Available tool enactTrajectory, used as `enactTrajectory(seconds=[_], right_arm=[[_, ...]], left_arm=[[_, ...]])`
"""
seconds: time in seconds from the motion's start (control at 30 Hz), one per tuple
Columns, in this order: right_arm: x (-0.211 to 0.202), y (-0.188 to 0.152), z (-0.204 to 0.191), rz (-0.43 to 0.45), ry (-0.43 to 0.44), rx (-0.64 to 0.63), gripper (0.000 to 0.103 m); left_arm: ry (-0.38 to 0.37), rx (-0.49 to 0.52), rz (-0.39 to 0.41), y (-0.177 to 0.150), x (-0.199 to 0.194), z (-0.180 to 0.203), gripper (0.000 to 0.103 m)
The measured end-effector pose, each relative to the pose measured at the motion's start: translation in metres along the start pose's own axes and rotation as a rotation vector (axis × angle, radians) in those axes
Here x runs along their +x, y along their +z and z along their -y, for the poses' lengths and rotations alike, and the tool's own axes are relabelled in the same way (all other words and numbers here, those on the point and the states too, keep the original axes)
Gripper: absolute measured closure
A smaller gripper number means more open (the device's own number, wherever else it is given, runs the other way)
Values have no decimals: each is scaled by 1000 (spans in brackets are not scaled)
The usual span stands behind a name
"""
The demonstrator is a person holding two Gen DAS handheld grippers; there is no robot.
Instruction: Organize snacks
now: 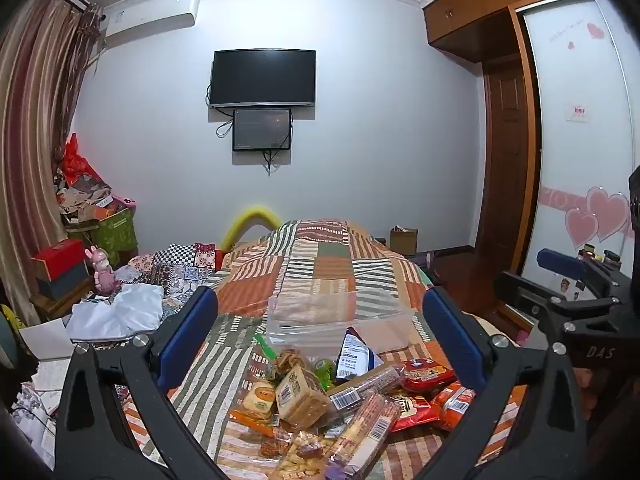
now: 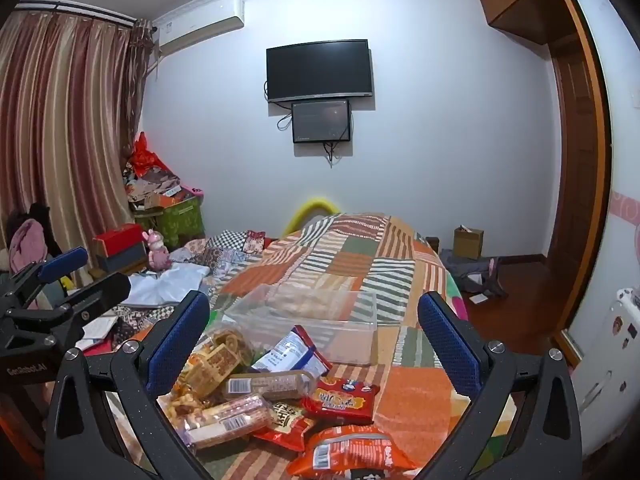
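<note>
Snacks (image 1: 320, 396) overlap, labels partly hidden; both grippers' fingers (image 1: 188, 336) (image 2: 448, 336) spread, empty.

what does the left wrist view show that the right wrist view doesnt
Only the left wrist view shows the pink hearts on the wardrobe door, the green-wrapped snack in the pile, and the right gripper from the side.

Only the right wrist view shows the pink garment by the curtain, the white appliance with stickers, and the left gripper from the side.

Both show the clear plastic bin, the snack pile on the patchwork bedspread, and the wall TV. Both grippers are open and empty.
</note>
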State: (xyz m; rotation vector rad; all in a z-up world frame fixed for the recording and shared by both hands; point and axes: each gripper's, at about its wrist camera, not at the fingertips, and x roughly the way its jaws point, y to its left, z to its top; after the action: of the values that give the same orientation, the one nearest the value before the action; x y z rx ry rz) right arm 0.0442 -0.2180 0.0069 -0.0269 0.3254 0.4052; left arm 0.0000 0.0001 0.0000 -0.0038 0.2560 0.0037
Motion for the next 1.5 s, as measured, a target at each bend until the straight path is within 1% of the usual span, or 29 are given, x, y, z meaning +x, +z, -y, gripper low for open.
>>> enactTrajectory(seconds=[0.1,0.2,0.33,0.4,1.0,1.5], right_arm=[[-1,-1,0,-6,-5,-16,0],[-2,-1,0,-5,-6,-15,0],[-2,-2,-2,-1,-6,-12,0],[-5,-2,0,-2,-2,-10,0],[-10,-2,-2,21,-3,-7,0],[-13,-2,-2,29,1,-5,0]], left_arm=[[13,2,3,0,0,2,0],[18,2,-1,-3,10,11,0],[13,-4,11,0,4,17,0],[-3,-27,17,1,-2,1,0],[-14,-32,21,5,-8,3,0],[-21,-11,28,3,-10,5,0]])
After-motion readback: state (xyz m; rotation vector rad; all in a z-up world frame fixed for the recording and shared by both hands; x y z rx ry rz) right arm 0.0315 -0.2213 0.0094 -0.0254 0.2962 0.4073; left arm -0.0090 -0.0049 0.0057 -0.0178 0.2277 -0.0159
